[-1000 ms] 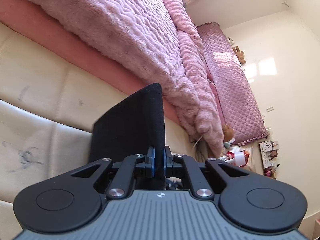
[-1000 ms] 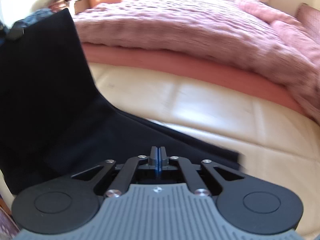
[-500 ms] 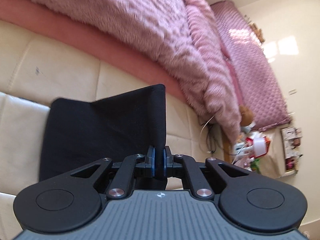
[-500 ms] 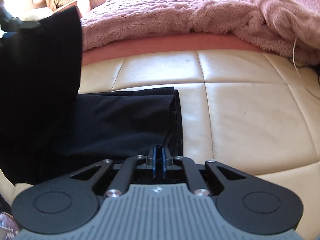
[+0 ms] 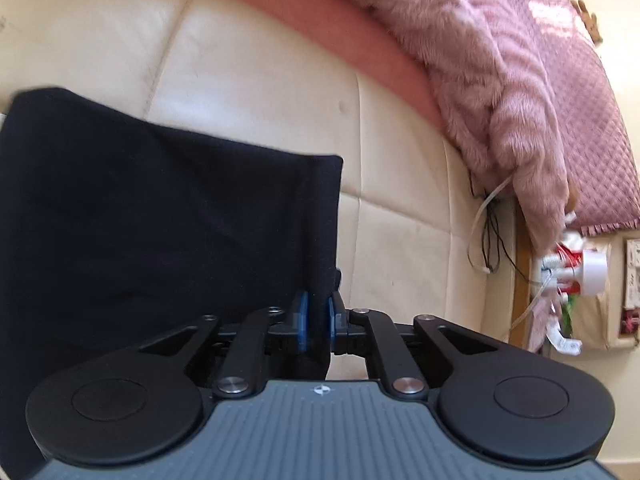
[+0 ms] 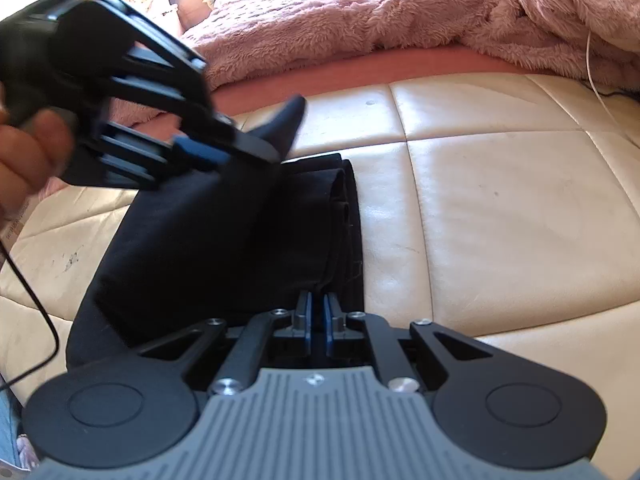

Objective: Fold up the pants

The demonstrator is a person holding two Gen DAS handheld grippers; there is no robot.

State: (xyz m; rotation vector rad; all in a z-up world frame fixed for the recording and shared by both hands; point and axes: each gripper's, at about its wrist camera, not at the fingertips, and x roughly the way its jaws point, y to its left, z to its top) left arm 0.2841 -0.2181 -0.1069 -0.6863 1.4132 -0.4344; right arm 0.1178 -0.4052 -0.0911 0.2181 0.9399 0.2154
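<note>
The black pants (image 6: 224, 240) lie on a cream leather cushion (image 6: 500, 208), already doubled over once, with their stacked edges showing along the right side. The left claw (image 5: 316, 316) has a corner of the top layer between its blue pads, and its jaws are opening, so the cloth looks to be on the point of being let go. From the right-hand camera that same claw (image 6: 224, 152) hangs over the far end of the pants, a hand (image 6: 28, 152) wrapped round its handle. The right claw (image 6: 316, 312) is pinched narrow on the near hem. My guess is that the fold is being laid down: next the right claw must release too, and both should come away without dragging the top layer crooked, since the edges do not quite line up. Behind the cushion a pink fleece blanket (image 6: 360, 12) is heaped on a bed, with cables (image 5: 488, 232) trailing at the cushion's end and clutter (image 5: 576, 272) on the floor beyond.
</note>
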